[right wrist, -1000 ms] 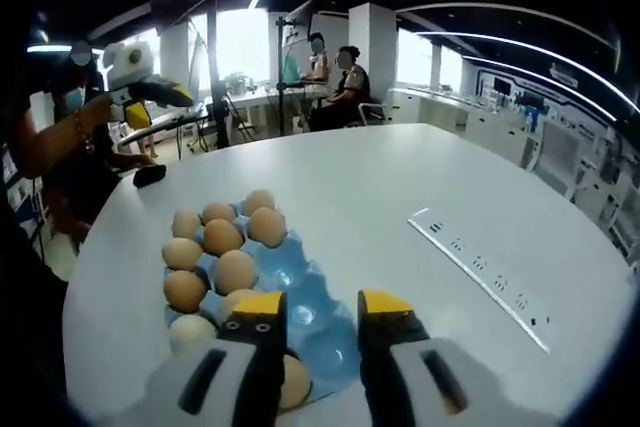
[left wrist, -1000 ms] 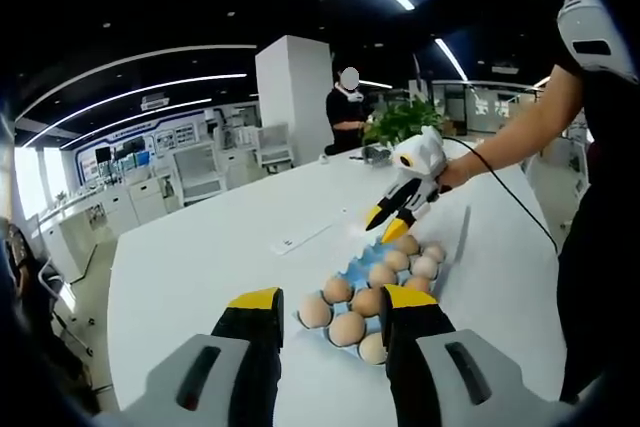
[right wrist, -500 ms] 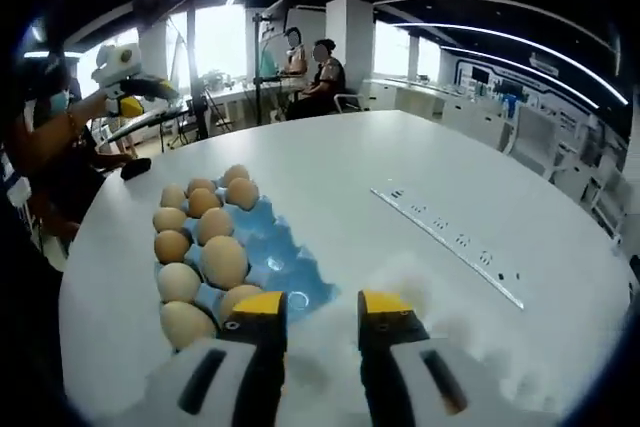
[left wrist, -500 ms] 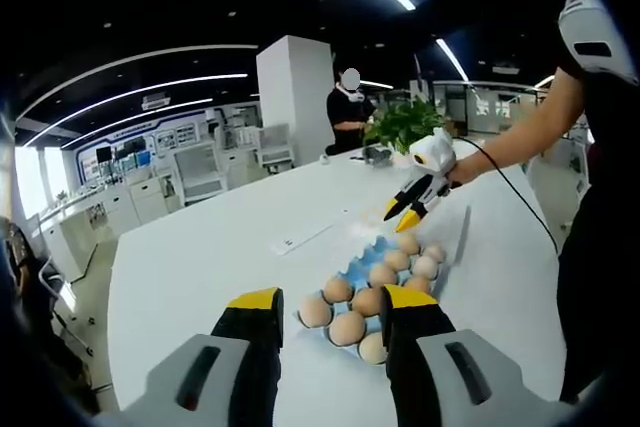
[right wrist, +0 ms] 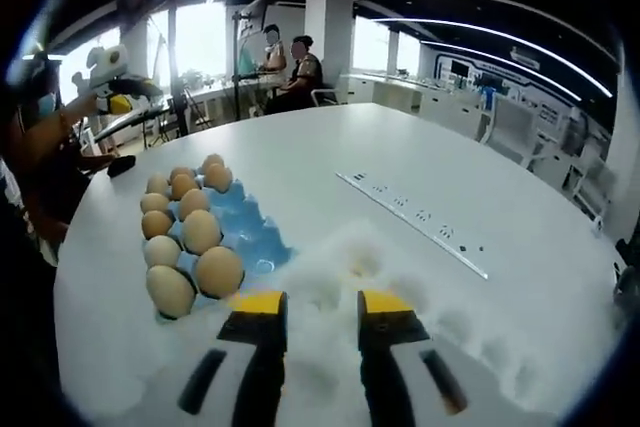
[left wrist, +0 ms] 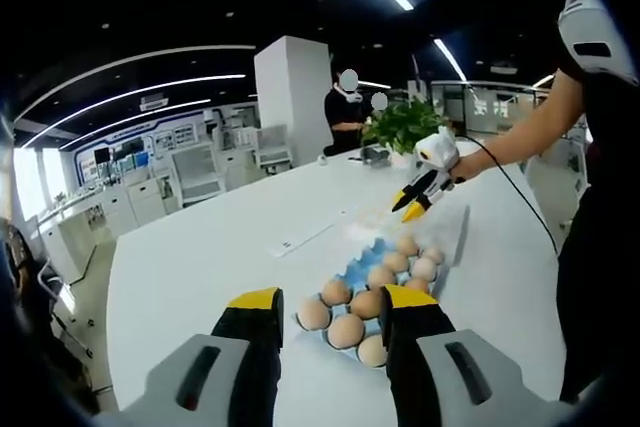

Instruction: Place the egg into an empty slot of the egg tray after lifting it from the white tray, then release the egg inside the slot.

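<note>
A blue egg tray (left wrist: 360, 263) lies on the white table, with several brown eggs (left wrist: 347, 329) in its slots. My left gripper (left wrist: 333, 299) hovers in front of it, jaws open and empty. Beyond the tray my right gripper (left wrist: 413, 210) hangs over a white tray (left wrist: 455, 232). In the right gripper view, the right gripper (right wrist: 322, 305) is open with nothing between its jaws, low over the blurred, bumpy white tray (right wrist: 400, 272). The blue egg tray (right wrist: 255, 237) and its eggs (right wrist: 200, 232) lie to the left there. The left gripper (right wrist: 125, 104) shows far off at the upper left.
A long white power strip (right wrist: 410, 219) lies on the round table (right wrist: 330, 147) to the right; in the left gripper view the strip (left wrist: 300, 239) sits left of the eggs. A potted plant (left wrist: 400, 122) stands at the far edge. People sit and stand beyond the table.
My right gripper has drawn back from the blue egg tray and now sits over the white tray, jaws still open. The left gripper has held still.
</note>
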The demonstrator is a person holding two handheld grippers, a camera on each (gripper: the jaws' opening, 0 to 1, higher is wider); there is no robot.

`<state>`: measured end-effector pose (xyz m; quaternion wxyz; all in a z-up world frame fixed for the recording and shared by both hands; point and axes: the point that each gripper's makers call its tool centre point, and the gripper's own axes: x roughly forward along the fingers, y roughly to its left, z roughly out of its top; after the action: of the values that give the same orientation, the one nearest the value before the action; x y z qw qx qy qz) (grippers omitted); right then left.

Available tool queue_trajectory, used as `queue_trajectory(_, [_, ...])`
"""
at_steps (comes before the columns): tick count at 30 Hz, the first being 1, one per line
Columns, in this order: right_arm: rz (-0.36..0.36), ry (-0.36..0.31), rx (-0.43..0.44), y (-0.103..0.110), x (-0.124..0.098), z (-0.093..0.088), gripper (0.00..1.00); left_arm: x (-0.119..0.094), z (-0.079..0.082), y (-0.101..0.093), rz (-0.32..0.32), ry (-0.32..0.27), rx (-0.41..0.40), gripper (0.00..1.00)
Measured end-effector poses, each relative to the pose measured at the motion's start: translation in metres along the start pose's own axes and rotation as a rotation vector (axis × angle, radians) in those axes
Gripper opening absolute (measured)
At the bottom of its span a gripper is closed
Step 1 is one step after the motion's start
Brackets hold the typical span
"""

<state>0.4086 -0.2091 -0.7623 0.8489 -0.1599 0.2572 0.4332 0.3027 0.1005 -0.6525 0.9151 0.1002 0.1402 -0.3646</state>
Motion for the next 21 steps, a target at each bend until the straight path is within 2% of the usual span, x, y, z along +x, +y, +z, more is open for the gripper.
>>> queue_trajectory(12, [-0.126, 0.044, 0.025, -0.045, -0.033, -0.026, 0.28, 0.001, 0.001, -0.001, -0.002, -0.004, 0.000, 0.39])
queue_trajectory(21, [-0.167, 0.127, 0.020, -0.061, -0.036, -0.049, 0.28, 0.001, 0.000, -0.001, -0.005, -0.005, -0.003, 0.39])
